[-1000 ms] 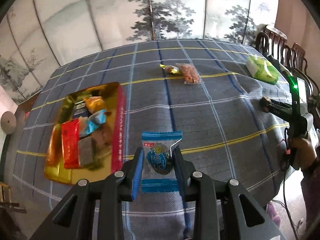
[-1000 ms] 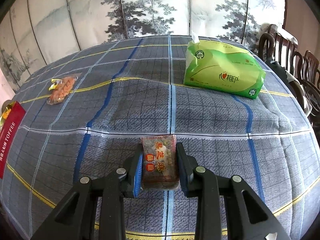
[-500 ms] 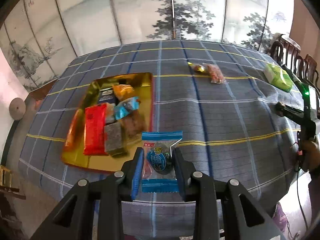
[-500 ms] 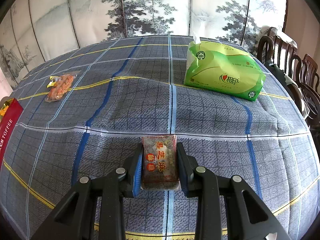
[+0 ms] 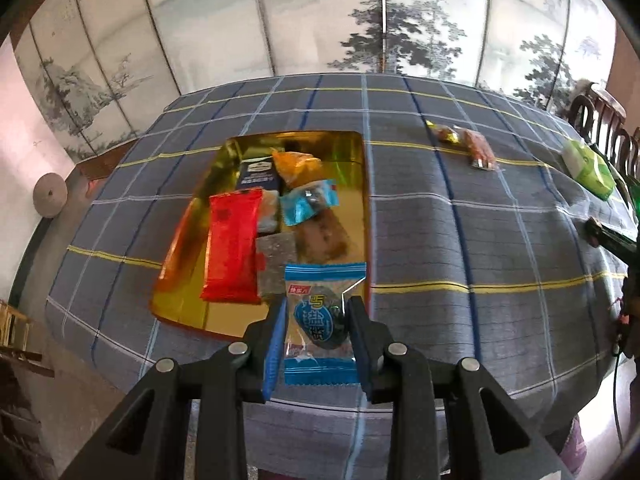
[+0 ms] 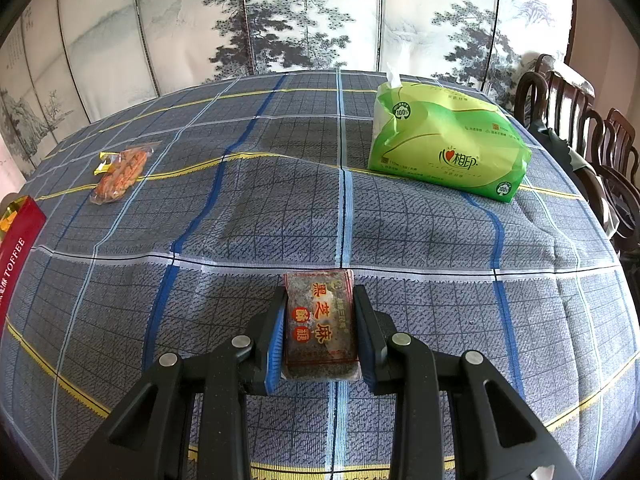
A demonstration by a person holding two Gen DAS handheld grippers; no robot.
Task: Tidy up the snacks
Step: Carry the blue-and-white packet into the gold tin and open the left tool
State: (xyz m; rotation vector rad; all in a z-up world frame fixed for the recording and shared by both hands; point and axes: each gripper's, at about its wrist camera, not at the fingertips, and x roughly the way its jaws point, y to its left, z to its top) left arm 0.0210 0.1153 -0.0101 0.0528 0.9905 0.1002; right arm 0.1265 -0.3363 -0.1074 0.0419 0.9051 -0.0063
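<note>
Left wrist view: left tool (image 5: 318,322) pinching 1 blue snack packet (image 5: 320,320) above near edge of gold tin (image 5: 182,240); tin holds approx 6 snacks incl 1 red pack (image 5: 232,250). Right tool (image 6: 320,324) pinching 1 dark sesame bar (image 6: 320,320), red/yellow Chinese print, well right of tin, whose red side reads "TOFFEE". 1 orange snack bag (image 6: 120,176) + 1 green tissue pack (image 6: 448,148) on counter (image 6: 240,216) beyond

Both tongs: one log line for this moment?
left tongs: shut on blue snack packet near gold tray | right tongs: shut on sesame candy bar
</note>
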